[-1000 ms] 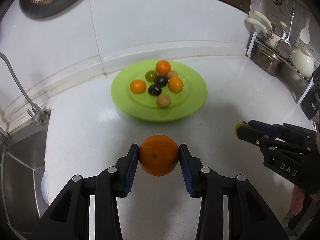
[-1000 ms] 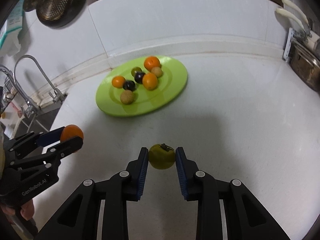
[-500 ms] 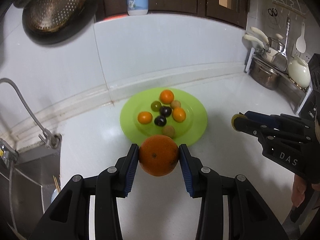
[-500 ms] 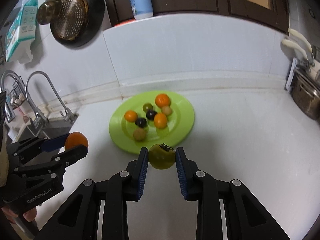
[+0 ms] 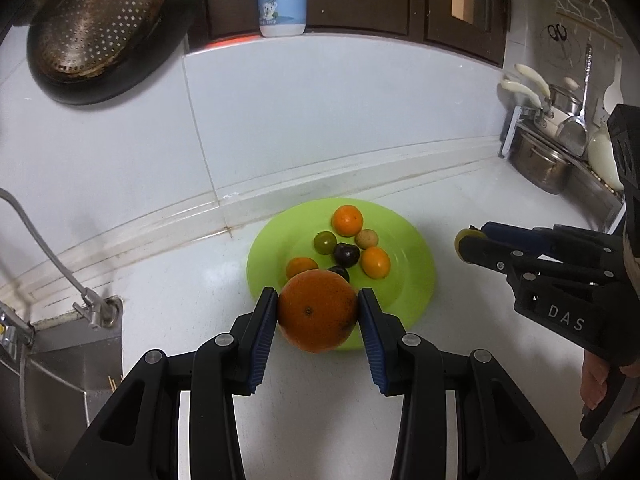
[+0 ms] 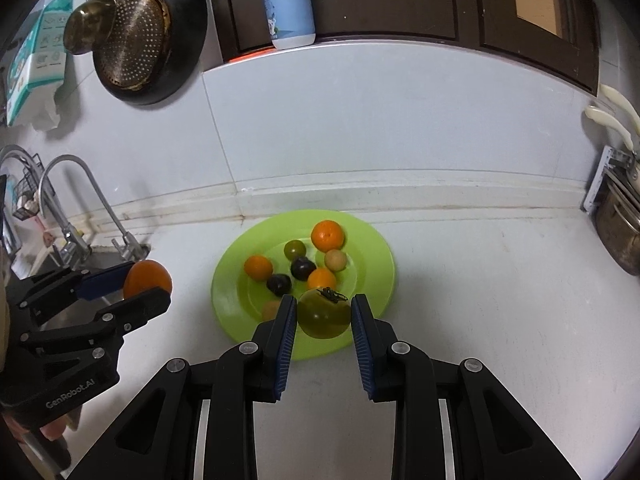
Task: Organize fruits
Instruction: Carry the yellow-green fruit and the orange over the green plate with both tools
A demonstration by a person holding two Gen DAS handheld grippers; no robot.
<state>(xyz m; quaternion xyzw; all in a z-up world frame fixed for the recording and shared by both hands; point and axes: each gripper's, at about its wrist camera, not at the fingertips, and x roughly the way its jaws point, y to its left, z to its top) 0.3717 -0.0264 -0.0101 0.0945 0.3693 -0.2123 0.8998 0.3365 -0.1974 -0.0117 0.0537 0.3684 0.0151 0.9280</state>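
At the far left a curved tap (image 6: pixel 80 196) rises over the sink (image 5: pixel 60 364), and a perforated metal colander (image 5: pixel 96 16) hangs on the white wall above it. Next along, the left gripper (image 5: pixel 318 312) is closed on a large orange (image 5: pixel 317 311), its blue pads (image 5: pixel 264 336) pressed to both sides of the fruit; in the right wrist view the same orange (image 6: pixel 147 279) sits clamped out over the edge of the sink, above the white counter (image 6: pixel 500 300) and short of the plate. In the middle of the counter, close to the wall, lies the lime-green plate (image 6: pixel 376 248) with small fruit gathered on it: a tangerine (image 6: pixel 258 267) at the left, two dark plums (image 6: pixel 279 283) (image 6: pixel 303 268) beside it, a green round fruit (image 6: pixel 295 248) behind them, a bigger tangerine (image 6: pixel 327 235) at the back, a pale tan fruit (image 6: pixel 335 260) just right of that, and another small orange one (image 6: pixel 321 279) nearer the front. A white and blue bottle (image 6: pixel 288 4) stands on the ledge above. The right gripper (image 6: pixel 324 314) holds a yellow-green persimmon (image 6: pixel 323 312) with a dark calyx, jaws narrowed onto its sides, hovering over the near rim of the plate. At the far right, steel pots (image 5: pixel 540 164) and ladles fill a rack.
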